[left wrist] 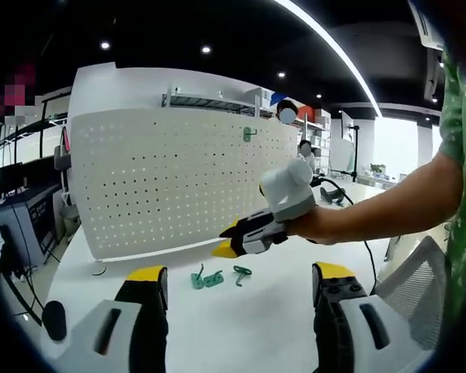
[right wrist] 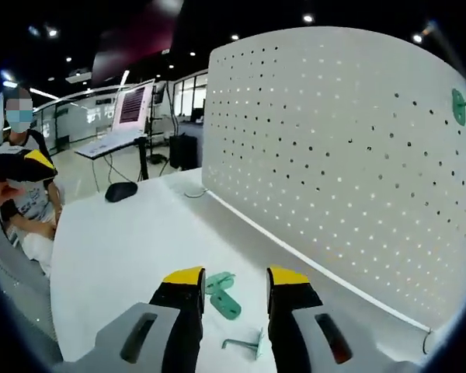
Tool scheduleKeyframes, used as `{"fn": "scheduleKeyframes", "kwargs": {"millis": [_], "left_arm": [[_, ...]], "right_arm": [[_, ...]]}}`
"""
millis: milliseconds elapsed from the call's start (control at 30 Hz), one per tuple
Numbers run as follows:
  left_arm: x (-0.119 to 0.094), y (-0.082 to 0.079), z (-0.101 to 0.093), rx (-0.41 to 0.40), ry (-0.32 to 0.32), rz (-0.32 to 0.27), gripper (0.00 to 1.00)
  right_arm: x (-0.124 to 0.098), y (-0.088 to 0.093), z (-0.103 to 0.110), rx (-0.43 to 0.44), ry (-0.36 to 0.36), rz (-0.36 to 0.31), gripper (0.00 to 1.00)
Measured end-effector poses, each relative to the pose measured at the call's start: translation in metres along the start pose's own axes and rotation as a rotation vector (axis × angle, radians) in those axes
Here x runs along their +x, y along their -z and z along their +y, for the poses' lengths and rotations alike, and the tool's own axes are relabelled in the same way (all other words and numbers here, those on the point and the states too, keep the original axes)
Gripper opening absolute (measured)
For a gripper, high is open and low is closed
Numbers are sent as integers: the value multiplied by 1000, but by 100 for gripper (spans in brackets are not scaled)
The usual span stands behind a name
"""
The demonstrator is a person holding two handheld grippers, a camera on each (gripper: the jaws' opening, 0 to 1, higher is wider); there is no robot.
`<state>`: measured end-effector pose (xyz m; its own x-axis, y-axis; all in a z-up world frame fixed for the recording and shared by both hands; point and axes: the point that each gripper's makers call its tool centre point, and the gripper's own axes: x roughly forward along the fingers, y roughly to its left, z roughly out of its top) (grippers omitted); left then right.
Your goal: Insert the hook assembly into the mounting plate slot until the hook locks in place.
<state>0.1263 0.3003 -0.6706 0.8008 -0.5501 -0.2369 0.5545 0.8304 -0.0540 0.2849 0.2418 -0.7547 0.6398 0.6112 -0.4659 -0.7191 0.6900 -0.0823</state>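
Hooks (right wrist: 221,293) lie loose on desk (right wrist: 124,241) just ahead of right hand-held gripper (right wrist: 231,281), jaws wide, empty, lined up for pickup. Left hand-held gripper (left wrist: 241,278) wide, empty, back. Pegboard (right wrist: 349,155) upright beyond, one hook mounted (right wrist: 459,106).

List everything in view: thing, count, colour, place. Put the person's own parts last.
pegboard: one, white, upright on the table
mounted hook: one, green, high on the pegboard
loose hook parts: about three, green, on the table before the pegboard
table: one, white
mouse: one, black, on the table's far end
right gripper: yellow-tipped, held above the loose parts, jaws apart
left gripper: yellow-tipped, jaws apart, empty
arm: one, green sleeve, holding the right gripper
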Motion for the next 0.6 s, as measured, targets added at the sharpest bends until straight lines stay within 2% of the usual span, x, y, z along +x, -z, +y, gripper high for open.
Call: {"fn": "scheduleKeyframes", "kwargs": {"millis": [433, 600], "left_arm": [[-1, 3, 4, -12, -4, -4, 78], [-1, 5, 5, -13, -3, -3, 78]], "right_arm": [[17, 11, 5, 84, -41, 93, 30], [23, 17, 6, 143, -51, 138, 29]]}}
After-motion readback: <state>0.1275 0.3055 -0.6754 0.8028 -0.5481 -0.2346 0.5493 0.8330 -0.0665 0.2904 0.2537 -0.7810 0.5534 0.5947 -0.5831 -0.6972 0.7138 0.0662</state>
